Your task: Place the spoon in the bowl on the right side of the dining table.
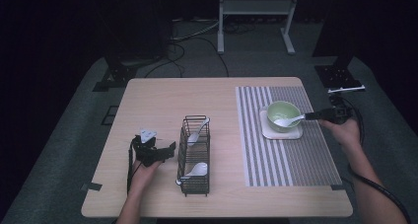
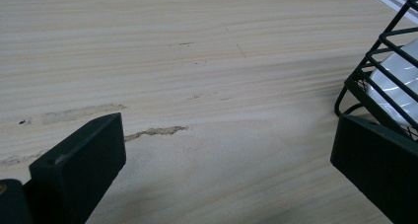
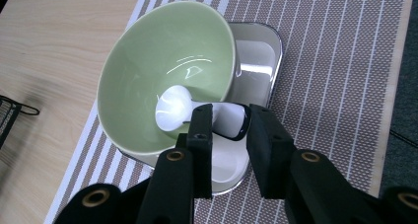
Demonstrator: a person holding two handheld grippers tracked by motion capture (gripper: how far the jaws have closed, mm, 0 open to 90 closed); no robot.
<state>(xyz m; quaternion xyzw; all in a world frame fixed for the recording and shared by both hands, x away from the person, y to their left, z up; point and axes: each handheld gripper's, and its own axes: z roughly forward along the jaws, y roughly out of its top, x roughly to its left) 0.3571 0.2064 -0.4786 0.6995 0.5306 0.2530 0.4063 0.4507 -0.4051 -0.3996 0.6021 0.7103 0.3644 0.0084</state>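
A pale wooden table [image 1: 162, 100] stands on grey carpet in a dark room, with a white metal frame [image 1: 256, 9] on the floor beyond its far edge and black cables trailing across the carpet there. A grey and white striped placemat [image 1: 286, 160] covers the right part of the table, running from the far edge almost to the near one. The far left part of the tabletop is bare wood, and so is the strip between the wire basket [image 1: 194, 184] and the placemat. The black wire basket stands near the middle of the table, towards the near edge, and holds two white spoons, one [image 1: 198, 131] leaning at its far end and one [image 1: 196, 170] lying at its near end. On the far part of the placemat a white square tray [image 1: 296, 133] carries a green bowl [image 1: 283, 113], and a white spoon [image 3: 197, 108] lies with its scoop inside the bowl and its handle over the rim towards the right. The right gripper [image 3: 229, 123] comes in from the right edge with its jaws partly apart on either side of that handle; whether the pads press it I cannot tell. The left gripper [image 2: 222, 150] rests just left of the basket, jaws spread wide over bare wood, holding nothing.
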